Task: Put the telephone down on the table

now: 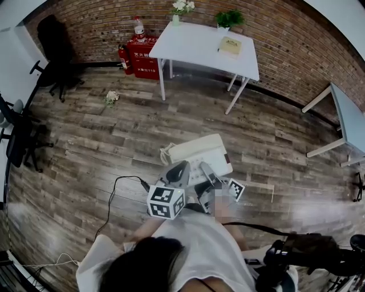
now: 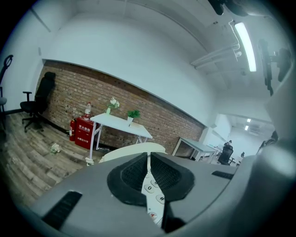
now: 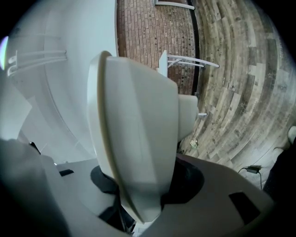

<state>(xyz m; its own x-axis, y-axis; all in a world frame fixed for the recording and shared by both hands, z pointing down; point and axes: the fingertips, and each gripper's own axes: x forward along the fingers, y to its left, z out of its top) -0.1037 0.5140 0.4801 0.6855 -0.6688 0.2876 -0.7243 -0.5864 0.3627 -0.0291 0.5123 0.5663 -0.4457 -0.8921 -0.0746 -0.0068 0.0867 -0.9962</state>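
The cream telephone [image 1: 197, 151] is held in the air over the wooden floor, its coiled cord [image 1: 165, 154] hanging at its left end. My left gripper [image 1: 178, 171] grips its near left edge. In the left gripper view the pads [image 2: 132, 178] stand almost together on a thin strip of keypad [image 2: 152, 194], with the cream body [image 2: 134, 149] beyond. My right gripper [image 1: 206, 171] holds the near right part. In the right gripper view the telephone [image 3: 134, 139] stands edge-on, clamped between the jaws [image 3: 138, 194]. The white table [image 1: 199, 43] stands far ahead by the brick wall.
On the table lie a book [image 1: 230, 45], a plant [image 1: 229, 18] and a vase of flowers [image 1: 181, 8]. A red extinguisher box [image 1: 142, 57] stands to its left, an office chair [image 1: 54, 51] at far left. Another table [image 1: 348, 122] is at right. A black cable [image 1: 114, 194] crosses the floor.
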